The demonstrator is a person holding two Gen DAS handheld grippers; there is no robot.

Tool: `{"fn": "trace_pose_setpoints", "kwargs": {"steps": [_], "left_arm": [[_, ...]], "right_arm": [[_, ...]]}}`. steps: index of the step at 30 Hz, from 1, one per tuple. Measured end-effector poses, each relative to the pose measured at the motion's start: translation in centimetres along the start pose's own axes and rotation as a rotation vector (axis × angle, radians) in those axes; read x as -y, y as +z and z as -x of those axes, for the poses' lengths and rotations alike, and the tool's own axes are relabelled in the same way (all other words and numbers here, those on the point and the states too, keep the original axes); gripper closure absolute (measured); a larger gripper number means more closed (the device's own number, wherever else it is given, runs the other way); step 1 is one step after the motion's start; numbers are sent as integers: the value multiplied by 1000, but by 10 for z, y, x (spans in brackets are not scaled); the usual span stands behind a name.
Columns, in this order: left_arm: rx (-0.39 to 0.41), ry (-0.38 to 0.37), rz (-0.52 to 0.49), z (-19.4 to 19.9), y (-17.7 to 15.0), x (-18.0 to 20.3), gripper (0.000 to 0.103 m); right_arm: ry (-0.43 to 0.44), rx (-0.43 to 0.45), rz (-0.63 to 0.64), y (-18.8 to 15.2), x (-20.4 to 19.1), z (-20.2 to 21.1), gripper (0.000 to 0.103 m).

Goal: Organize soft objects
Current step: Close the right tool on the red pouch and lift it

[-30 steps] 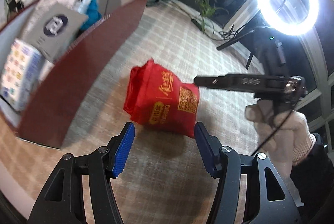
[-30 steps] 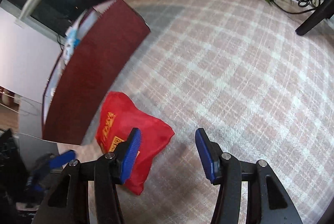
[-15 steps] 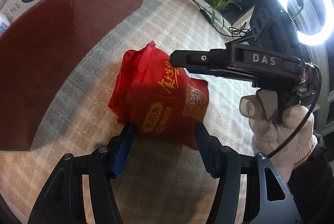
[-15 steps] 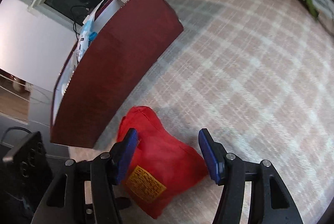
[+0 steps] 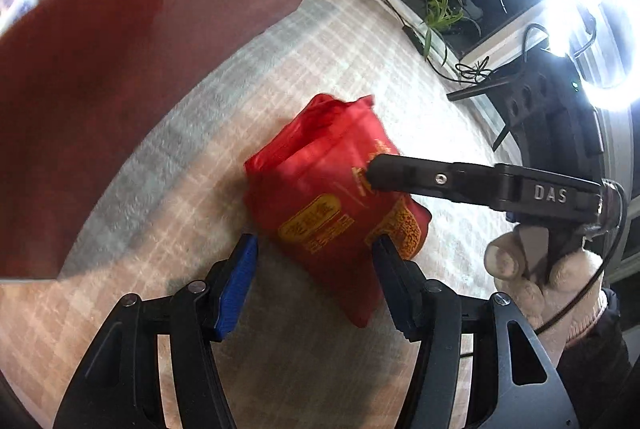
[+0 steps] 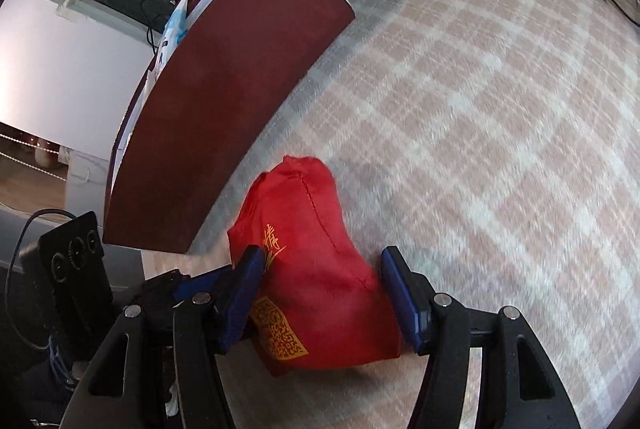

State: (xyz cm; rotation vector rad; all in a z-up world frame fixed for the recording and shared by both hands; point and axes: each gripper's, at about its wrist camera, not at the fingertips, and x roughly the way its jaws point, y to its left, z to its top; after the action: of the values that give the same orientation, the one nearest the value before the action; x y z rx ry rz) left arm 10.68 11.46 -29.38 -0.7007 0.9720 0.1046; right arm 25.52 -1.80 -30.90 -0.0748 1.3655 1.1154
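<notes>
The red bag [image 5: 332,205] is lying lengthwise away from the left gripper [image 5: 316,269]; gold-printed, crumpled; both grippers' jaws are straddling it, unclenched.

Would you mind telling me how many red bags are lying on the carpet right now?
1. The red bag lies on the checked carpet beside the maroon box. Others could be hidden behind the box or outside both views.
</notes>
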Motion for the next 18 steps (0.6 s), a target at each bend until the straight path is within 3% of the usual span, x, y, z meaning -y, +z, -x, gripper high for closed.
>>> {"fn": "trace_pose_setpoints", "kwargs": {"steps": [12, 18], "left_arm": [[17, -32, -54, -2, 1, 18, 45], [58, -74, -81, 20, 4, 32, 45]], "right_arm": [[-12, 29, -39, -24, -3, 11, 49], [-6, 91, -55, -37, -15, 42, 49]]}}
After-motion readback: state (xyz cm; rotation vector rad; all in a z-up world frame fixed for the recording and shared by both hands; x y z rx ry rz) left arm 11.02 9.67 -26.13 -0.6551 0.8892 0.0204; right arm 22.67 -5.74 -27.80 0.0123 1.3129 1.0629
